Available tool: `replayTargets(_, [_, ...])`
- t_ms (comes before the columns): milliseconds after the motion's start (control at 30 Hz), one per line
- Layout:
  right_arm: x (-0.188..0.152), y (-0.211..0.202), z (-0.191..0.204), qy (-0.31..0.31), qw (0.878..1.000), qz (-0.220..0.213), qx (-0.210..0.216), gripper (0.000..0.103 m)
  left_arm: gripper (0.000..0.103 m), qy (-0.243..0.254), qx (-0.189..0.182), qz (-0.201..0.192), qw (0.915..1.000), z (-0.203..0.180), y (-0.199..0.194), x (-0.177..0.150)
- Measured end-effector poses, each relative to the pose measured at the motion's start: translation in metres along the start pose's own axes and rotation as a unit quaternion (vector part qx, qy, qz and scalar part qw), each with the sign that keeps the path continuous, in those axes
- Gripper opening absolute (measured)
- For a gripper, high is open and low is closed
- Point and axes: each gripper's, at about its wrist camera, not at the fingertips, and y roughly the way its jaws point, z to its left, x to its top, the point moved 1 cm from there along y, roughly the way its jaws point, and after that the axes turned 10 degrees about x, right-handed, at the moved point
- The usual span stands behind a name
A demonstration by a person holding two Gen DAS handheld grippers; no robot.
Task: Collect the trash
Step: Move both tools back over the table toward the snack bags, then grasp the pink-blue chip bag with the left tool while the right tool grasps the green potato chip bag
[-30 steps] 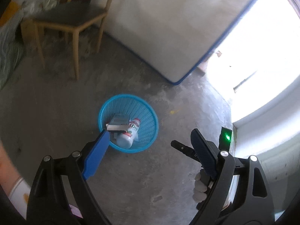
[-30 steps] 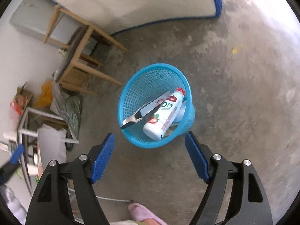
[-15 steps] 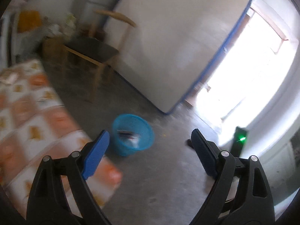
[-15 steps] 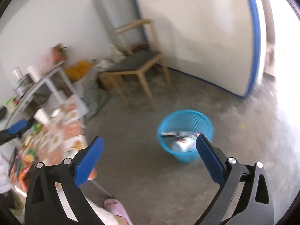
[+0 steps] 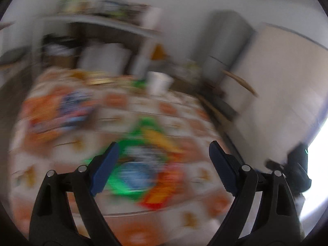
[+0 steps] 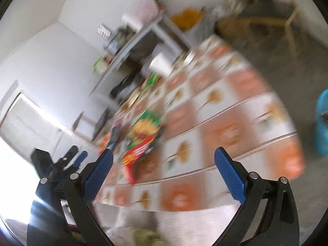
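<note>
Both views are smeared by blur, so fine detail is lost. The left claw (image 5: 162,157) stands wide open, its blue pads far apart with nothing between them and touching nothing; it hangs above the table (image 5: 205,201), whose cloth shows orange and white squares. Just past its pads lies a pile of wrappers (image 5: 141,164), green, blue, yellow and red, too blurred to tell one from another. Farther back and to the left lies an orange and blue packet (image 5: 61,110), and beyond that, near the table's far edge, stands a white cup (image 5: 158,82). Behind the table is a grey shelf (image 5: 98,22) with clutter on top, and to its right a grey fridge (image 5: 221,43) and a pale board (image 5: 287,86) leaning at the wall. The right claw (image 6: 164,166) is also fully open and empty, held above the near edge of the same table, clear of it. Ahead of its left pad the wrappers show again as a green, yellow and red heap, with the cup farther along. At the right edge of this view, on the floor beside the table, stands the blue basket (image 6: 322,127), well apart from both claws. The other claw shows dark at the far left of this view.
</note>
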Motion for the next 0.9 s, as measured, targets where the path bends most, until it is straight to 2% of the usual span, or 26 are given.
replayTargets(133, [-0.006,0.069,0.008,0.040,0.996,0.076,0.039,0.094,0.084,-0.081,0.074,-0.007,0.9940,0.091,-0.006,0.010])
replayTargets(200, [-0.012,0.098,0.013,0.061,0.991,0.109,0.048,0.092,0.075,-0.110,0.112,-0.002,0.9877,0.124,-0.002,0.018])
replayTargets(267, [-0.018,0.124,0.013,0.088,0.986,0.134,0.049,0.089,0.070,-0.135,0.135,0.016,0.9814,0.152,0.012,0.026])
replayTargets(367, [-0.025,0.152,0.009,0.122,0.978,0.162,0.039,0.085,0.065,-0.152,0.147,0.055,0.9758,0.176,0.043,0.037])
replayTargets(467, [-0.029,0.171,0.008,0.144,0.974,0.172,0.033,0.082,0.059,-0.151,0.159,0.081,0.9723,0.185,0.072,0.041])
replayTargets(500, [-0.030,0.177,0.008,0.149,0.973,0.172,0.034,0.081,0.051,-0.156,0.167,0.095,0.9687,0.188,0.081,0.043])
replayTargets(533, [-0.030,0.179,0.008,0.151,0.973,0.170,0.035,0.080,0.047,-0.162,0.170,0.106,0.9662,0.191,0.091,0.043])
replayTargets(600, [-0.027,0.183,0.011,0.156,0.973,0.164,0.034,0.079,0.029,-0.172,0.172,0.126,0.9617,0.197,0.111,0.041])
replayTargets(700, [-0.027,0.191,0.010,0.166,0.973,0.157,0.030,0.070,0.017,-0.176,0.164,0.136,0.9611,0.195,0.119,0.034])
replayTargets(867, [-0.020,0.207,0.006,0.177,0.971,0.157,0.026,0.047,0.013,-0.183,0.147,0.125,0.9639,0.185,0.108,0.021])
replayTargets(900, [-0.020,0.208,0.005,0.179,0.971,0.156,0.027,0.045,0.012,-0.187,0.146,0.125,0.9635,0.185,0.106,0.020])
